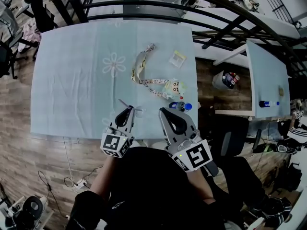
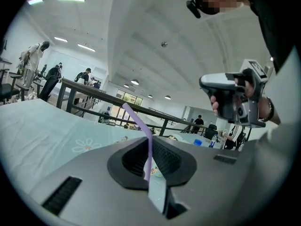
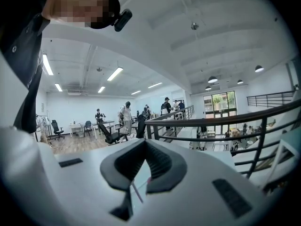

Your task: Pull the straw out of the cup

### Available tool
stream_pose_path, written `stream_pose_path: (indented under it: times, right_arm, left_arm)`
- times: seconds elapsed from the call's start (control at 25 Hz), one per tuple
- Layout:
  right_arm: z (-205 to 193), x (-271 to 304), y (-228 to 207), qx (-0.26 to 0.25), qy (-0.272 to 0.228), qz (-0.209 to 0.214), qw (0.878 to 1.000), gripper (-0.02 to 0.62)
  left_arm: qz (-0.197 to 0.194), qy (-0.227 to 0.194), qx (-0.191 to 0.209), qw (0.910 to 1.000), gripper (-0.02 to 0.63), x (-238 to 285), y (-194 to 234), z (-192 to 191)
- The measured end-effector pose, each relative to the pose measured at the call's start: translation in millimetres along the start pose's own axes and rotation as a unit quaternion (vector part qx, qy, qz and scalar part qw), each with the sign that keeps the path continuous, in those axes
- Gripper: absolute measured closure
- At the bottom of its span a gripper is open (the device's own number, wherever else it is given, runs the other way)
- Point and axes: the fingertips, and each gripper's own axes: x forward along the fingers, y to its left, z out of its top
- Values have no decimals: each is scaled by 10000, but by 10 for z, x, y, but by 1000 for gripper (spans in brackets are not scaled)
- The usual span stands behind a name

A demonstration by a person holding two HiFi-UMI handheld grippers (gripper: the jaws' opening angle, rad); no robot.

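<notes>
A thin purple straw (image 2: 148, 147) with a bent top is clamped in my left gripper (image 2: 149, 142), which is shut on it; the bent end sticks up and to the left past the jaws. In the head view the left gripper (image 1: 130, 111) hovers over the near edge of the table, and the straw (image 1: 123, 103) pokes out to its left. My right gripper (image 1: 163, 111) is beside it, shut and empty, pointing over the same edge. The right gripper view shows its jaws (image 3: 143, 141) closed with nothing between them. I see no cup in any view.
The table carries a pale blue flowered cloth (image 1: 72, 71). On it lie a patterned lanyard (image 1: 140, 67), a small packet (image 1: 177, 58) and a bottle with a blue cap (image 1: 180, 106) near the right edge. A black railing (image 1: 144, 6) runs behind. A second table (image 1: 266, 75) stands at the right.
</notes>
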Motion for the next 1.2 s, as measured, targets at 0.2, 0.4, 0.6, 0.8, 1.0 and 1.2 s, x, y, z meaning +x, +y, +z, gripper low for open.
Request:
stream_pose_path:
  times: [0.2, 0.4, 0.6, 0.8, 1.0, 1.2]
  right_arm:
    - [55, 15, 165, -8, -66, -57, 10000, 588]
    - [95, 64, 413, -18, -156, -116, 9998, 587]
    - [128, 77, 678, -32, -257, -199, 9995, 587]
    - [200, 35, 894, -44, -456, -339, 9984, 586]
    - [283, 18, 1092, -46, -680, -401, 9969, 586]
    - [337, 19, 1248, -75, -848, -414, 9955, 587]
  left_arm:
    - [-98, -240, -85, 9996, 574, -195, 7, 420]
    - [-167, -666, 36, 9976, 574, -481, 74, 898]
    - [-335, -1316, 254, 9904, 574, -853, 123, 1368]
    - [-414, -1716, 501, 9830, 574, -1193, 124, 1741]
    - [-480, -2005, 681, 9761, 574, -1481, 126, 2029]
    - [-452, -2223, 721, 9713, 574, -1707, 195, 2220]
